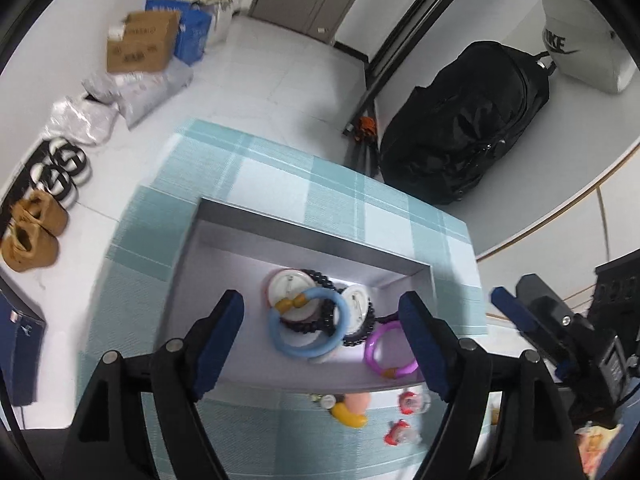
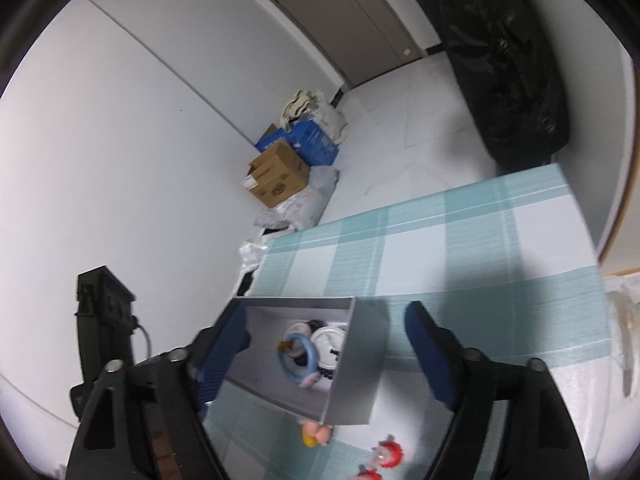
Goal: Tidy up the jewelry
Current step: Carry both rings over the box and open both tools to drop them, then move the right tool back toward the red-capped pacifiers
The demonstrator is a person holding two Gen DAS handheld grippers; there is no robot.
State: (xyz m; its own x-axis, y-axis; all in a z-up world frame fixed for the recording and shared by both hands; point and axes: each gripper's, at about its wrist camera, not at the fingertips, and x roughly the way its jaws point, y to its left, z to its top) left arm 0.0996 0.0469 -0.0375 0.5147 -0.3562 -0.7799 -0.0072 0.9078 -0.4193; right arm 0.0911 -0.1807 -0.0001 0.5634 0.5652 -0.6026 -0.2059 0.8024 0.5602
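Note:
An open grey box [image 1: 312,236] stands on the checked teal cloth. Inside lie a light blue ring bracelet [image 1: 306,328], black beaded bracelets [image 1: 326,312], two white round badges [image 1: 358,300] and a purple bracelet [image 1: 390,350]. My left gripper [image 1: 322,302] hovers over the box, open, with nothing between its fingers. The right wrist view shows the same box [image 2: 360,364] and blue ring [image 2: 298,360] below my right gripper [image 2: 326,316], which is open wide and holds nothing. The right gripper [image 1: 520,312] also shows at the right edge of the left wrist view.
In front of the box a pink and yellow trinket [image 1: 352,410] and two red pieces [image 1: 412,400] lie on the cloth [image 1: 280,168]. A black backpack [image 1: 464,120] stands beyond the table. Cardboard boxes [image 1: 140,44] and shoes [image 1: 32,236] sit on the floor at left.

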